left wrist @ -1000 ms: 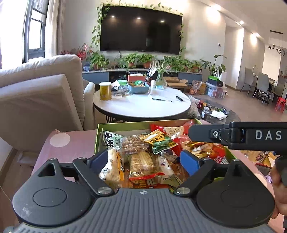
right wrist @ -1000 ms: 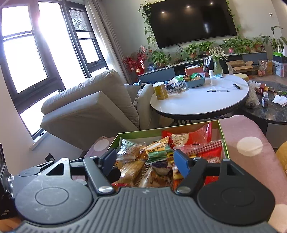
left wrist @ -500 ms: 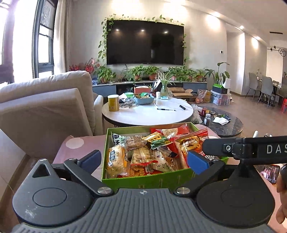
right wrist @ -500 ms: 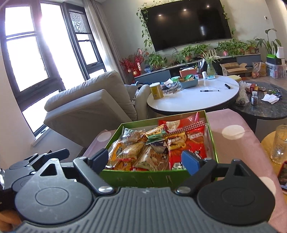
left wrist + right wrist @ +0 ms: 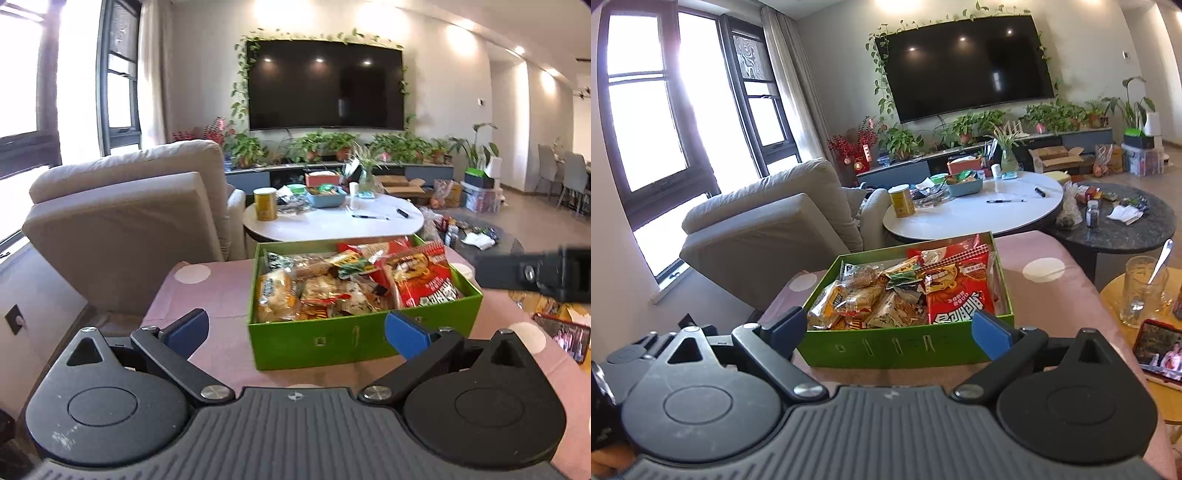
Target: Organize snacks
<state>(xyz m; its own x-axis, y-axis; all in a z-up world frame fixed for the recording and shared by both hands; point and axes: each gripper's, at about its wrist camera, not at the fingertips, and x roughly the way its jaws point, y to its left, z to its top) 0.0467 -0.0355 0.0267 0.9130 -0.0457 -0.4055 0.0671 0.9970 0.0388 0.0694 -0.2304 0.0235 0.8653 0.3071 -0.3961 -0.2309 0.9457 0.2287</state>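
A green box (image 5: 364, 341) (image 5: 897, 349) sits on a pink dotted cloth (image 5: 210, 295) and is packed with snack packets. A red bag (image 5: 424, 284) (image 5: 960, 299) lies at its right, and yellow bread packets (image 5: 275, 295) (image 5: 833, 301) at its left. My left gripper (image 5: 295, 332) hangs short of the box's near wall, jaws wide open and empty. My right gripper (image 5: 889, 332) is also short of that wall, open, with nothing between its blue pads. Its black body juts in at the right of the left wrist view.
A beige sofa (image 5: 122, 221) stands to the left. Behind the box is a white round table (image 5: 975, 214) with a yellow can, a blue tray and pens, beside a dark round table (image 5: 1119, 229). At right stand a glass mug (image 5: 1143, 291) and a phone (image 5: 1158, 349).
Both grippers have drawn back from over the snacks to short of the box's near wall. The left jaws have spread wider. The whole box now shows.
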